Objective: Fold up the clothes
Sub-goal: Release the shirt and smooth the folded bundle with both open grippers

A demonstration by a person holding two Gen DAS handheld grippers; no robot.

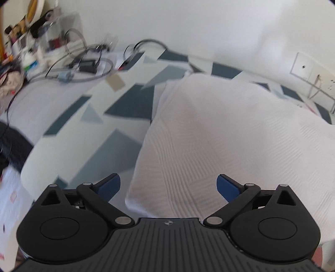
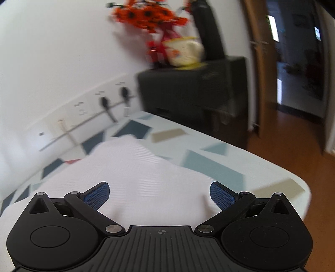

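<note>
While the white garment (image 1: 219, 136) lies folded flat on the patterned bedspread (image 1: 117, 108), I see it filling the middle and the 3 o'clock side of my left wrist view, its near edge running under the left gripper (image 1: 168, 187). That gripper hangs just above the cloth with its blue pads (image 1: 110, 186) spread wide, nothing between them. The garment's left edge climbs from 7 o'clock toward 12 o'clock, where a second layer shows beneath the top one.

From my right wrist view the same garment (image 2: 134, 173) spreads from just ahead of the right gripper (image 2: 159, 196) toward 11 o'clock, ending in a rounded hump. This gripper too is spread wide and holds nothing; its pads (image 2: 97, 195) sit over the cloth, though I cannot tell if they touch it.

I can read no writing or brand anywhere. Only a small crosshair mark shows on each gripper body.

Farther out, at 10 o'clock in the left view, gray cables (image 1: 83, 62) loop beside a cluttered shelf (image 1: 27, 35) whose bottles are too blurred to identify. A wall socket plate (image 1: 309, 69) sits at 2 o'clock. In the right view, plugs (image 2: 124, 93) sit in a wall strip at 11 o'clock, a black cabinet (image 2: 192, 90) stands at 12 o'clock bearing orange flowers (image 2: 146, 14) and a pale pot (image 2: 184, 51), all smeared by motion. An open doorway (image 2: 297, 62) at 2 o'clock is cut by the frame edge, above the wooden floor (image 2: 293, 138).
</note>
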